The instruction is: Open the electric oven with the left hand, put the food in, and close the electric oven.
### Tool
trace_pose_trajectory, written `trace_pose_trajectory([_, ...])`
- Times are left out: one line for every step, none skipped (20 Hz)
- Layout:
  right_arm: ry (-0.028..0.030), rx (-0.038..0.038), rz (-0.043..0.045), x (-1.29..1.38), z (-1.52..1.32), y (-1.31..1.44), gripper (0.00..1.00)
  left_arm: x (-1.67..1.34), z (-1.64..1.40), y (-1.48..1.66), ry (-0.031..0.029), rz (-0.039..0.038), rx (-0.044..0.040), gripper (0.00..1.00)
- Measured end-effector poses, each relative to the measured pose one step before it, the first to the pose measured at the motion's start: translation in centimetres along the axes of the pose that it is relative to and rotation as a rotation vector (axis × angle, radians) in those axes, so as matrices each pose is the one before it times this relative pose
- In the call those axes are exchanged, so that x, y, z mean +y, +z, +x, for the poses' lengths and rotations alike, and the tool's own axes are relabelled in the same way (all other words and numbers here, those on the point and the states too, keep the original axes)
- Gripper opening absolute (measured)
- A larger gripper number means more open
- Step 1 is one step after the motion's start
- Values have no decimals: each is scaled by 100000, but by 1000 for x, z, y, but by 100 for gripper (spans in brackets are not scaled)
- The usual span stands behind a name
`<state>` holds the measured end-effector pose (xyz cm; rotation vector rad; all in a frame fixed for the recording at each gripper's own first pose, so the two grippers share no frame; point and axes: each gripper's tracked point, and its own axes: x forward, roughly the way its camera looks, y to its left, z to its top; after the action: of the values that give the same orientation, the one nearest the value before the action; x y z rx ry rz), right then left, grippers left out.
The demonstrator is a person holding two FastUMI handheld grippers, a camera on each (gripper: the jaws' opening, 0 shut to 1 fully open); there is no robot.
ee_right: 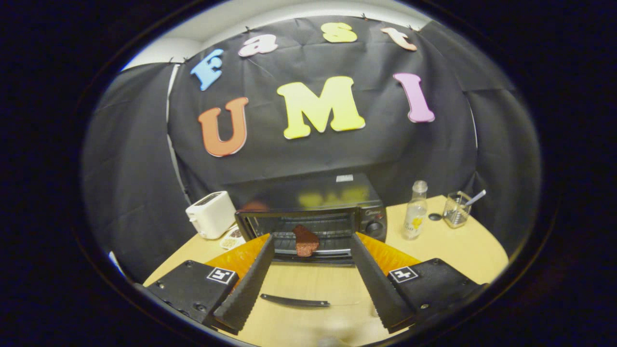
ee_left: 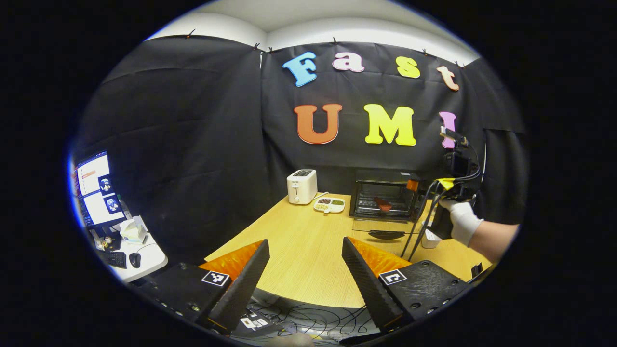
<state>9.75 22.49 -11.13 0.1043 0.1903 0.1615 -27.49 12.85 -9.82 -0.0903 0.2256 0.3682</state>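
The black electric oven [ee_right: 313, 219] stands open, its glass door [ee_right: 332, 289] folded flat onto the table with the handle [ee_right: 295, 301] toward me. A reddish-brown piece of food [ee_right: 305, 240] rests on the rack inside. My right gripper [ee_right: 312, 239] is open just in front of the oven mouth, and nothing is between its fingers. In the left gripper view the oven [ee_left: 385, 197] is at the far right with the food [ee_left: 384, 204] inside. A gloved hand [ee_left: 462, 219] holds the right gripper [ee_left: 419, 190] beside it. My left gripper [ee_left: 304, 246] hangs open over the table's near edge.
A white toaster [ee_left: 302, 186] and a small divided dish [ee_left: 329, 205] sit left of the oven on the wooden table [ee_left: 299, 241]. Right of the oven are a bottle [ee_right: 415, 212] and a glass cup with a spoon [ee_right: 456, 209]. A side desk with a monitor [ee_left: 96, 190] is far left.
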Motion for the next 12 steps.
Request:
trace_pose_trajectory([1690,-1530,-2541,-477,-2433,1036,100,-497,-459,-106,-750,1126,-1604,96])
trace_pose_trajectory([1860,-1810,-2801,-528,-2308,1134,100,-495,-227,-206,-1153,1154,-184,97])
trace_pose_trajectory([1017,-627,-1938,-660,-2137,956,100,-623,-194,-289,-651,718,-146,96])
trace_pose_trajectory([1849,-1012,-979,-742,-1937,646,100,-719,14,-247,-1114,495,-108,97])
trace_pose_trajectory([2337,-1078,-983,-530,-1951,653,100,-817,217,-96,-458,468,-287,97])
trace_pose_trajectory([778,-696,-1615,-1040,-1621,491,100,-1076,309,42,-1351,371,-246,96])
trace_pose_trajectory([-551,-889,-985,-1600,-1409,247,100,-1264,461,-128,-1259,825,233,96])
trace_pose_trajectory([424,-24,-154,-1354,-1038,33,96,-1164,483,-144,-647,1066,-148,96])
trace_pose_trajectory([693,1027,502,-1135,-1113,-90,100,-1231,712,-269,-702,567,959,96])
trace_pose_trajectory([1150,864,1004,-1210,-1101,-130,100,-1425,759,-244,-717,427,58,97])
trace_pose_trajectory([883,1695,-63,-1004,-793,-227,96,-1322,963,-332,-551,-138,889,97])
trace_pose_trajectory([620,1693,-1185,-1261,-979,-609,96,-1397,1106,-593,-855,-174,1142,97])
